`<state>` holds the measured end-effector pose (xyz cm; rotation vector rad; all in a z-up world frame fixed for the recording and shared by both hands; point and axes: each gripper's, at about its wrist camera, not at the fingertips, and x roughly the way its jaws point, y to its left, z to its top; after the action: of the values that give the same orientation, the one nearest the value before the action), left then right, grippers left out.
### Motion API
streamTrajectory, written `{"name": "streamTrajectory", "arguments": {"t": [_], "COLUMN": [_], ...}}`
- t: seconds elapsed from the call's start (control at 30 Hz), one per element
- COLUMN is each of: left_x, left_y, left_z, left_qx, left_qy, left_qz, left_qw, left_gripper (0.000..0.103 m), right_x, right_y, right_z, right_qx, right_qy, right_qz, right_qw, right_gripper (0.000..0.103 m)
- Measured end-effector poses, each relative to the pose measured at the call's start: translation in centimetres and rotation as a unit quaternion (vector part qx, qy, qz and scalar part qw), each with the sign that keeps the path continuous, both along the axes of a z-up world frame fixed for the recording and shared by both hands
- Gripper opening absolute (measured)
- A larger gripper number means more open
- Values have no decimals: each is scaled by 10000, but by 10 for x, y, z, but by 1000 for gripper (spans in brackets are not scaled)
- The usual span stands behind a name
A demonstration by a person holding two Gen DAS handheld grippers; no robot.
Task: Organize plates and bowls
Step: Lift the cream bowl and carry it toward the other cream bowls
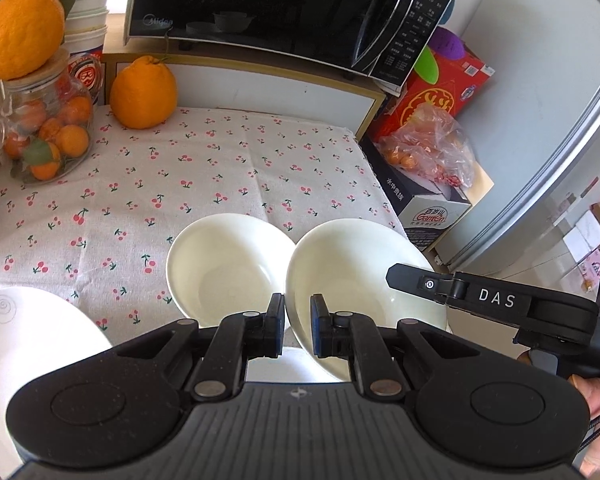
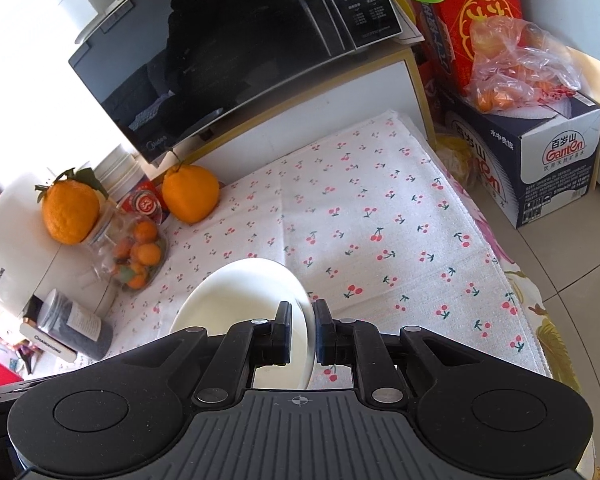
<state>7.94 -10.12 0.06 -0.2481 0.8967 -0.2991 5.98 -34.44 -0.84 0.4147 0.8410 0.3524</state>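
Two white bowls show in the left wrist view. One bowl point(image 1: 227, 264) sits on the cherry-print cloth. The other bowl point(image 1: 356, 276) is held tilted beside it. My left gripper point(image 1: 297, 324) has its jaws on either side of this bowl's near rim, shut on it. My right gripper point(image 1: 412, 284) reaches in from the right and grips the same bowl's far rim. In the right wrist view my right gripper point(image 2: 304, 326) is shut on the rim of the white bowl point(image 2: 243, 304). A white plate point(image 1: 23, 340) with a swirl pattern lies at the lower left.
A black microwave point(image 1: 283, 12) stands on a shelf at the back. A large orange point(image 1: 143, 92) and a glass jar point(image 1: 47, 132) of small oranges stand on the cloth at the back left. Boxes point(image 1: 432, 200) and a fridge point(image 1: 548, 100) stand right of the table edge.
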Motion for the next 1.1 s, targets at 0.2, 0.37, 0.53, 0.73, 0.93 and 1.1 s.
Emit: {"name": "streamTrajectory", "arguments": {"t": [0.2,0.37,0.53,0.73,0.93,1.1], "left_x": [-7,-13,-22,-31,-38,-47], "left_y": [10,16,19,25,28,33], "left_z": [3,5,3,3,1,0], "left_qx": [-108,-187,-182,-203,-197,-172], "left_qy": [-2,-32,-6,20,-5,-54], "left_qz": [141,201,267,367,423,463], "left_qw": [9998,9996,9995,9991,9989,9988], "left_gripper": [12,12,12,12,12,12], "right_x": [-6,-9,-14,-17,-24,-30], "right_y": [12,15,19,26,32,37], "right_z": [3,5,10,9,9,10], "right_qx": [-119,-95,-106,-139,-247,-306], "right_qy": [-103,-151,-255,-201,-151,-175], "right_qz": [237,348,535,784,1023,1235], "right_qw": [9996,9992,9982,9966,9943,9917], "right_gripper": [13,13,14,14,14,14]}}
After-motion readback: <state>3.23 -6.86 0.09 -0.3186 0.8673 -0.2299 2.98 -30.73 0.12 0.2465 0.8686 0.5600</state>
